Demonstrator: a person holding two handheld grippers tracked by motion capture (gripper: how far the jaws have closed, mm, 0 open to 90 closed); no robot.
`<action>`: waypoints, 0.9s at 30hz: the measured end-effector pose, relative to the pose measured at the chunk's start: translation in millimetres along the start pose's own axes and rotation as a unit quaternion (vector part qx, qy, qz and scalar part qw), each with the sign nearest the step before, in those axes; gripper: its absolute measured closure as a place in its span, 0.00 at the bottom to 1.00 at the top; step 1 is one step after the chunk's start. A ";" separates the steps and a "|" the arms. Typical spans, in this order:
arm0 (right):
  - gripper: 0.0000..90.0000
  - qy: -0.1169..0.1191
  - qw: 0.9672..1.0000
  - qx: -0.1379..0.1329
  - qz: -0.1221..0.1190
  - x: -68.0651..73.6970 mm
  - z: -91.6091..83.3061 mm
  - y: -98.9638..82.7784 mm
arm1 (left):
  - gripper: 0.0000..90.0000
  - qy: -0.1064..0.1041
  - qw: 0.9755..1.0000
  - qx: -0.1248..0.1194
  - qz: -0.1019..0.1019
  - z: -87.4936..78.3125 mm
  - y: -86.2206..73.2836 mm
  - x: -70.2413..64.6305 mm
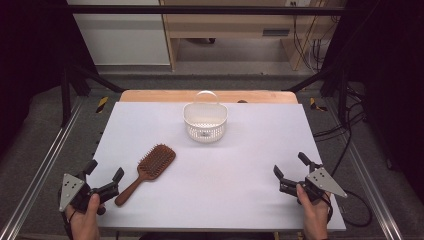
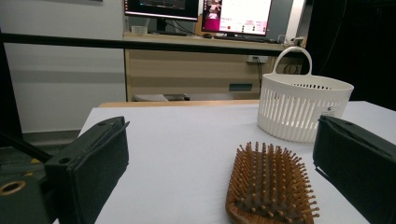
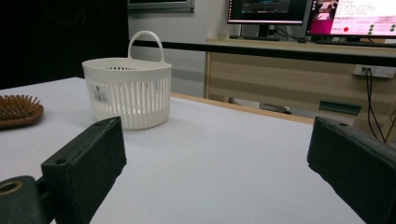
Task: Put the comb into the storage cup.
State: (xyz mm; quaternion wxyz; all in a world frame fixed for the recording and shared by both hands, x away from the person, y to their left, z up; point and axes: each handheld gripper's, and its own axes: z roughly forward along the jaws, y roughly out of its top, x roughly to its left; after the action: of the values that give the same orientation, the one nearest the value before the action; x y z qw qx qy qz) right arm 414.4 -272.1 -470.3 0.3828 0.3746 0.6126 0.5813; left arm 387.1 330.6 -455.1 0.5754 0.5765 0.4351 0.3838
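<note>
Both claws wide apart; left claw [image 1: 105,176] near hairbrush [image 1: 148,171].

A white slatted basket [image 1: 205,121] with an upright handle stands at the far middle of the white table [image 1: 250,165]. Behind it, 2 lit monitors [image 3: 308,11] sit on a wooden desk [image 2: 187,70].

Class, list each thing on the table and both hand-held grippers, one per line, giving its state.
Hairbrush: lying flat, bristles up, untouched.
Basket: upright, handle raised, nothing visible inside.
Left hand-held gripper: open, holding nothing, near the hairbrush handle.
Right hand-held gripper: open, holding nothing.
</note>
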 end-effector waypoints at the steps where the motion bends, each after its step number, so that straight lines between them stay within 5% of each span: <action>1: 0.05 -0.002 1.000 -0.001 0.003 -1.2 -0.7 0.0 | 0.04 -0.001 1.000 0.001 0.002 0.1 0.0 -0.6; 11: 0.05 -0.012 1.000 -0.001 0.016 -3.6 -1.3 -1.3 | 0.04 -0.001 1.000 0.012 0.002 0.0 -0.2 0.1; 15: 0.05 -0.017 0.999 -0.006 0.028 -7.0 -3.1 -0.9 | 0.07 -0.022 0.999 0.020 -0.020 0.8 3.8 -2.3; 19: 0.05 -0.015 0.999 -0.008 0.032 -8.3 -2.4 -0.2 | 0.11 -0.022 0.999 0.048 0.000 4.5 13.1 -2.8; 21: 0.05 -0.015 0.999 -0.005 0.032 -8.7 -0.6 -0.7 | 0.12 -0.019 0.995 0.091 0.040 8.0 26.8 -5.1; 27: 0.05 -0.017 0.999 -0.001 0.036 -8.7 -1.0 -2.4 | 0.10 -0.026 0.987 0.143 0.075 15.9 39.7 -14.5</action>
State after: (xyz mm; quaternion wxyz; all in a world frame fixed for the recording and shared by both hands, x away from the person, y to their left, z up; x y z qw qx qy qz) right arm 417.2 -280.5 -472.3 0.3725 0.4060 0.5916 0.5886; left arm 399.7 313.3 -415.4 0.4679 0.6938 0.4256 0.3443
